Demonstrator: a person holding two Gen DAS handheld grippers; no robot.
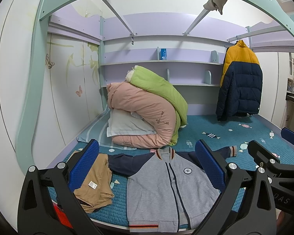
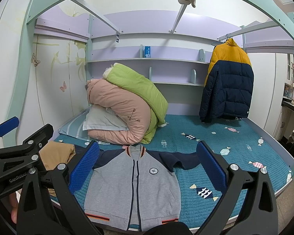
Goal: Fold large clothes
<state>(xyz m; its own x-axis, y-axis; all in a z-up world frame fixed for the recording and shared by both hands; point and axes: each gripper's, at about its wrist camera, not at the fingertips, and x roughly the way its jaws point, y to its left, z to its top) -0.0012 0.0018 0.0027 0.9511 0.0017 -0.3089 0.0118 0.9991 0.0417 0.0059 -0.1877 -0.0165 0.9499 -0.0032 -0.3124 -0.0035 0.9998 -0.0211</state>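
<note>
Jacket, one grey zip-up with navy sleeves, lay flat and face up on the teal quilted bed cover, hem at the near edge and both sleeves spread sideways. One tan garment sat crumpled just beside it to the left. Behind them one pile held two rolled quilts, pink under green, on a pale pillow. One yellow-and-navy puffer coat hung at the far right. The left gripper and the right gripper both hovered above the jacket with blue pads spread wide, released, gripping nothing and touching no cloth.
</note>
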